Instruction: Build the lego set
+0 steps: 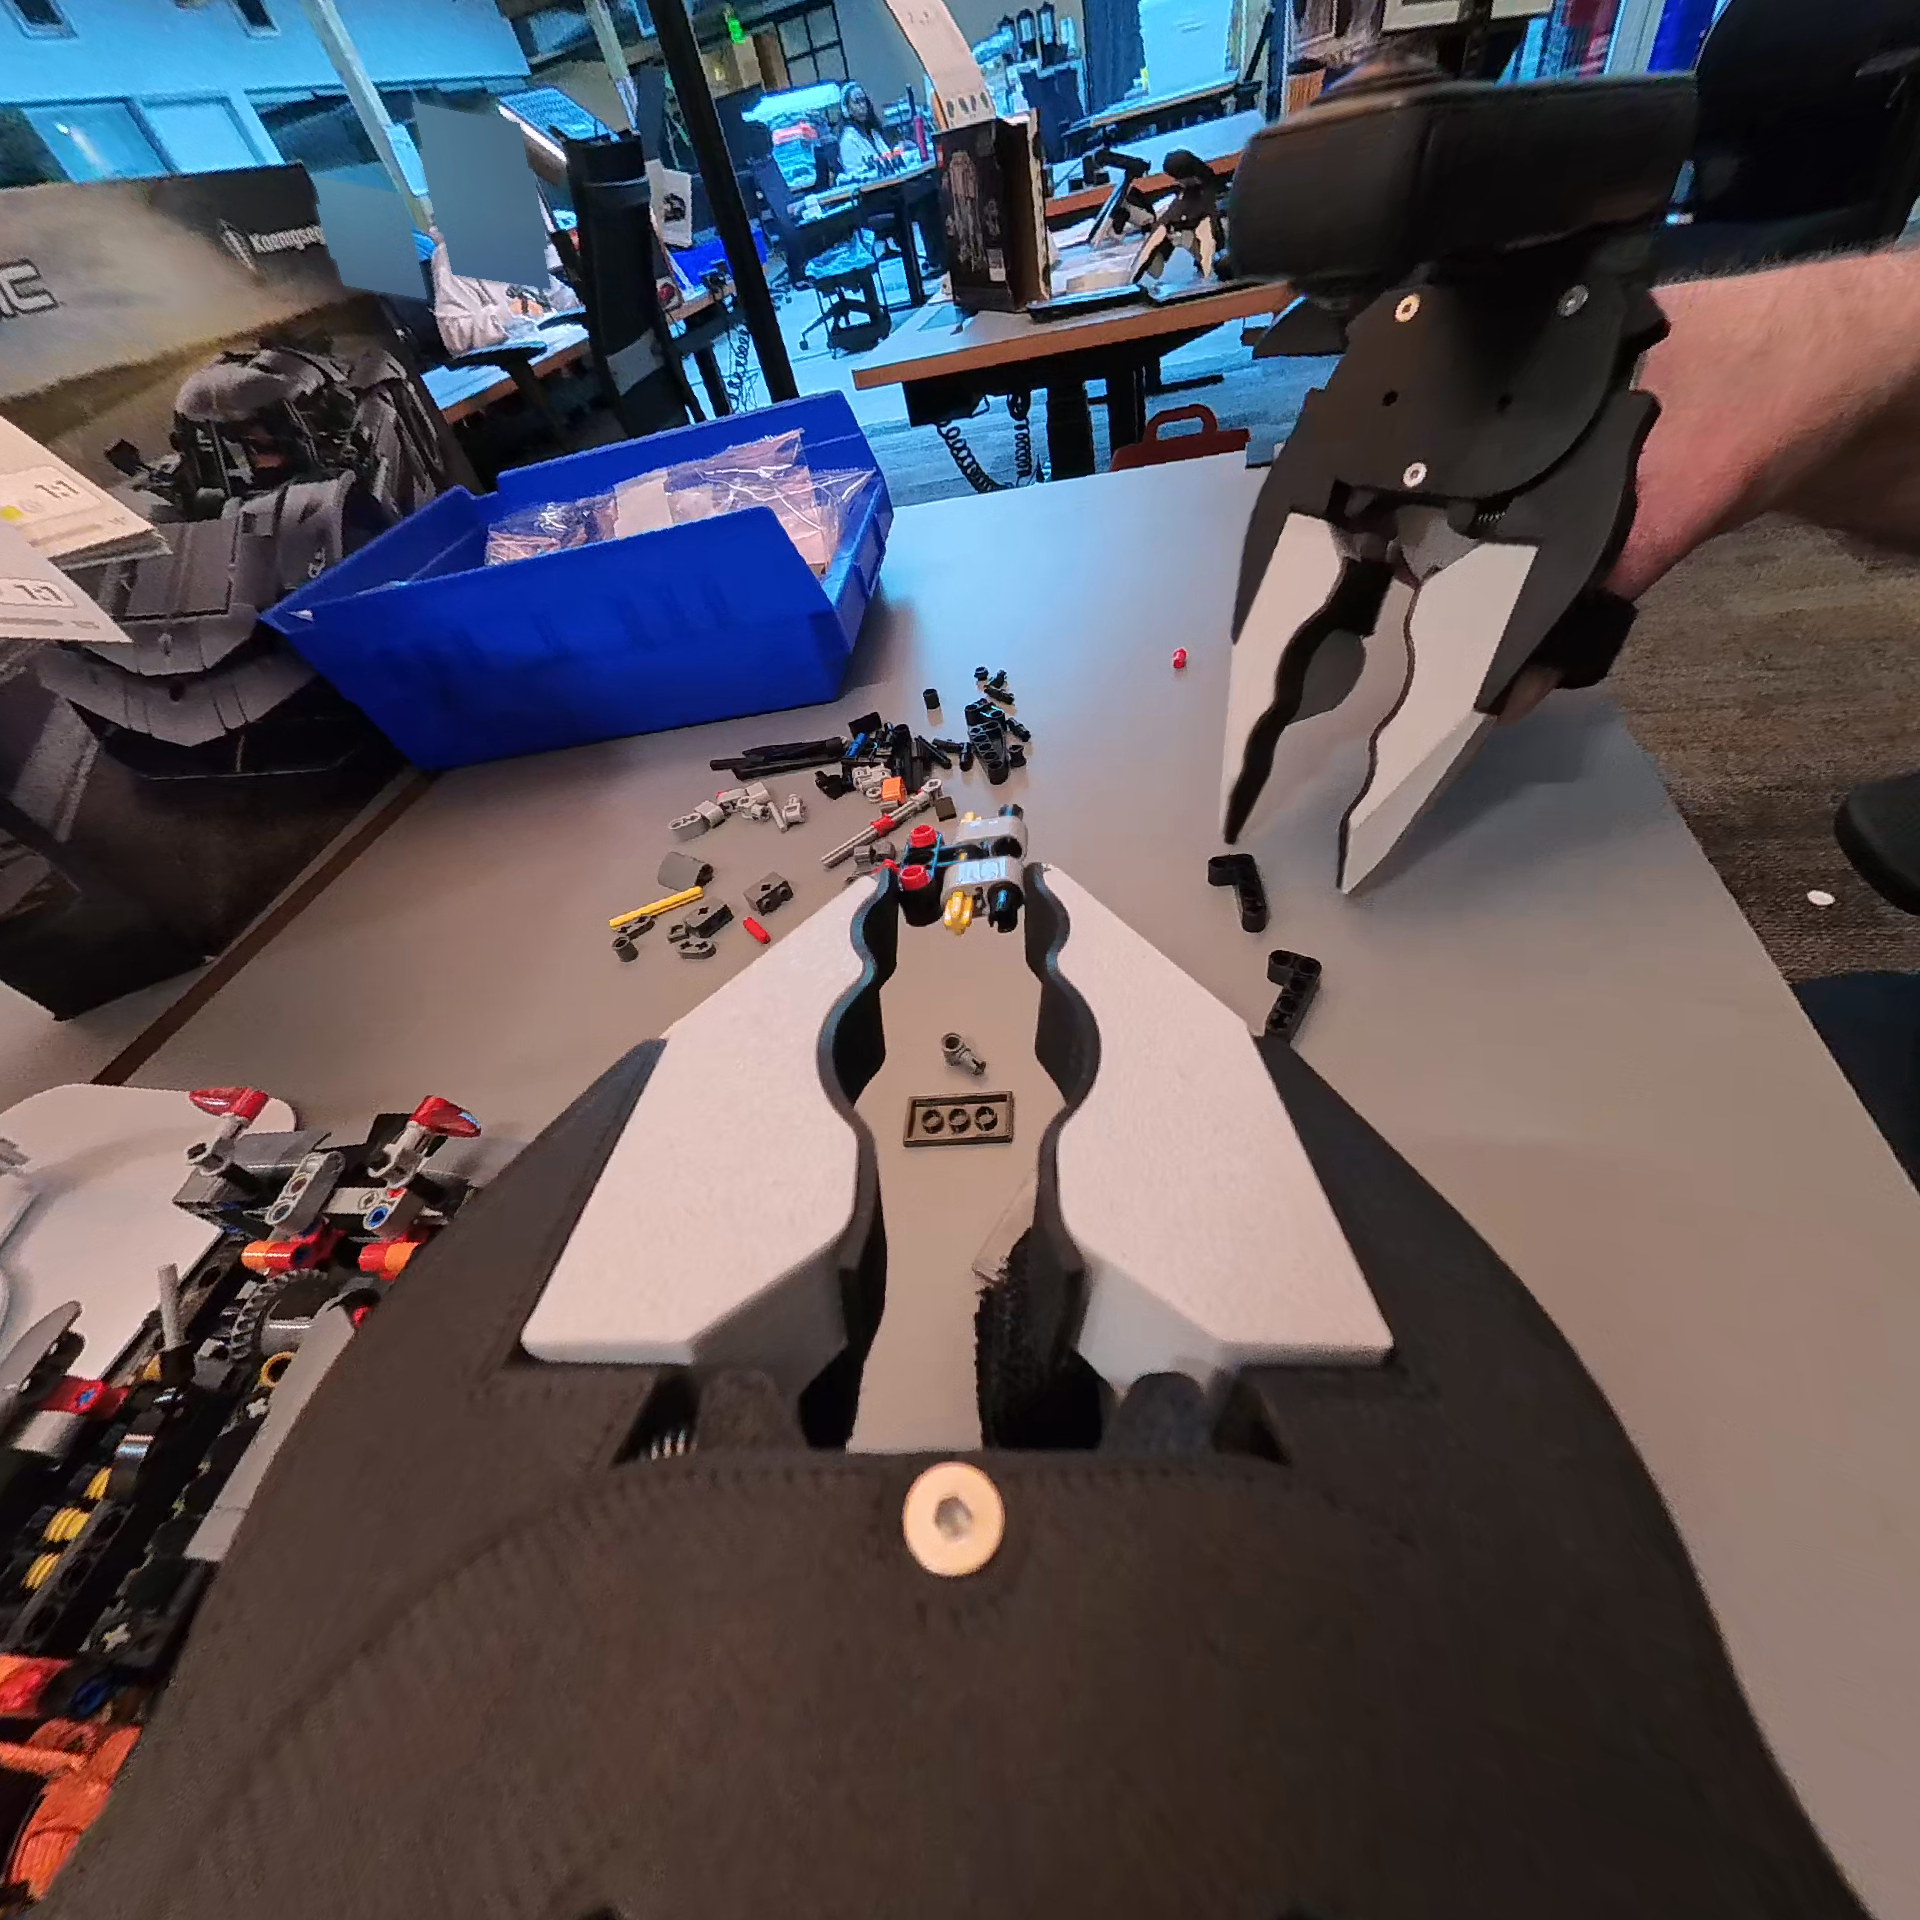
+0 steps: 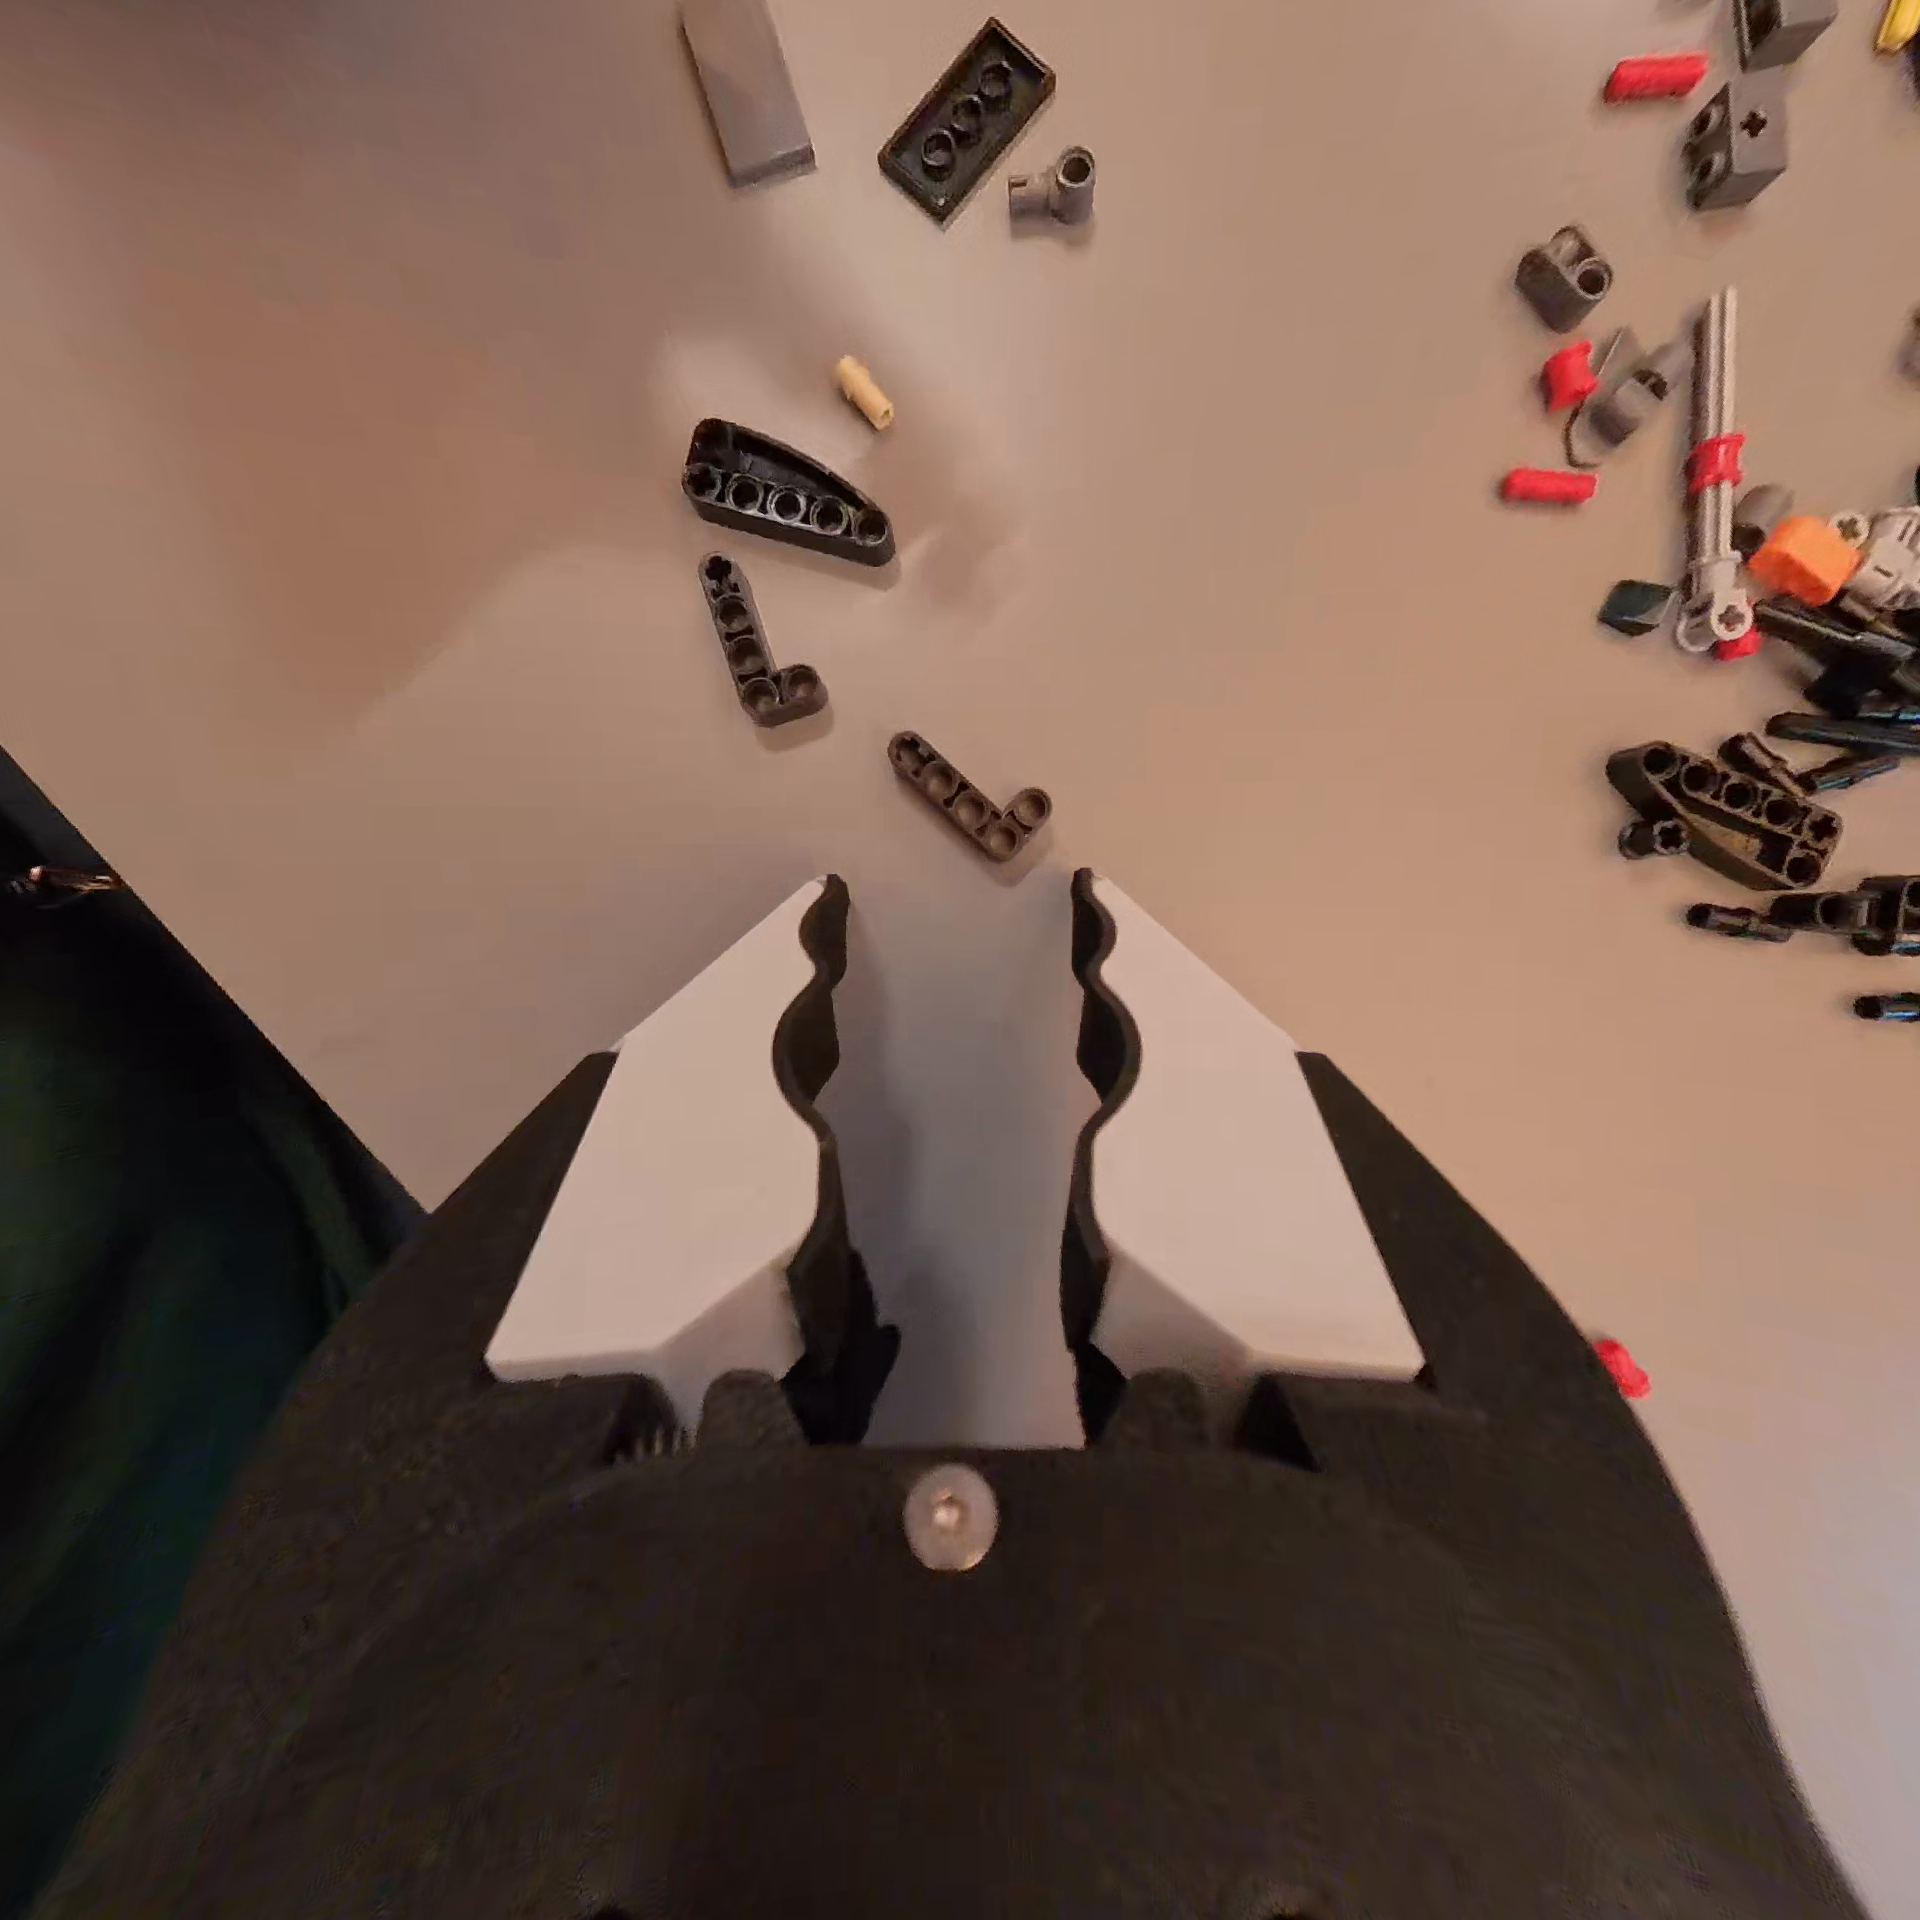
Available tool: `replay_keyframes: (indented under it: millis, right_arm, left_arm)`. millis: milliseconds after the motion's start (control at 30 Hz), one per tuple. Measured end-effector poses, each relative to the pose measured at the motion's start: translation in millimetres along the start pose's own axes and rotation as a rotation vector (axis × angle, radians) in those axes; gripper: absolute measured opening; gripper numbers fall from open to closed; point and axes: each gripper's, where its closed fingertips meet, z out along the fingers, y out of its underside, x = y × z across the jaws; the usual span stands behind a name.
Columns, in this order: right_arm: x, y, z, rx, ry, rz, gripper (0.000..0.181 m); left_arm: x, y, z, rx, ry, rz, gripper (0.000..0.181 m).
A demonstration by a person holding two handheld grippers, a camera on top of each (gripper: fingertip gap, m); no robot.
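My left gripper (image 1: 961,878) is shut on a small sub-assembly (image 1: 961,868) of grey, black, red, blue and yellow parts, held at the fingertips above the grey table (image 1: 1455,1143). A black plate (image 1: 958,1120) and a small grey connector (image 1: 963,1055) lie on the table under it. My right gripper (image 2: 956,883) is open and empty, pointing down at the table; it also shows in the left wrist view (image 1: 1291,857). A black L-beam (image 2: 971,795) lies just past its tips. A second L-beam (image 2: 758,644), a curved black beam (image 2: 784,494) and a tan pin (image 2: 864,390) lie beyond.
A pile of loose parts (image 1: 904,748) lies mid-table, also seen in the right wrist view (image 2: 1745,623). A blue bin (image 1: 582,634) with plastic bags and the set's box (image 1: 208,468) stand at the left. A part-built model (image 1: 312,1195) sits at the lower left. The table edge (image 2: 208,904) runs near my right gripper. One gripper's finger ends stand about 15 cm off the other's. It is some 9 cm from my right tips to the tan pin (image 2: 864,390). Between my left fingertips and the black plate (image 1: 958,1120) there is roughly 11 cm. My right wrist view (image 2: 972,128) looks at it from another angle.
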Motion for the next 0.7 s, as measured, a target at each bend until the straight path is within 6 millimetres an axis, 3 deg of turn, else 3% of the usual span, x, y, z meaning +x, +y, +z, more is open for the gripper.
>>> replay_keyframes:
  millis: [167,233,300,700]
  right_arm:
    - [-18.6,-8.4,-8.6,0.063,-0.08,0.003,0.027]
    - [-22.9,-6.5,-3.0,0.047,-0.124,0.024,0.031]
    - [-16.6,-3.5,3.1,0.025,-0.105,0.029,0.036]
    - [5.9,-28.5,18.9,0.035,-0.07,-0.036,0.047]
  left_arm:
    - [2.1,-1.3,0.5,0.004,0.009,0.0,0.022]
    - [4.2,0.2,2.1,-0.004,0.012,0.01,0.022]
    - [5.4,1.3,2.8,-0.012,0.01,0.024,0.022]
    - [3.1,5.0,3.3,-0.02,0.009,0.018,0.022]
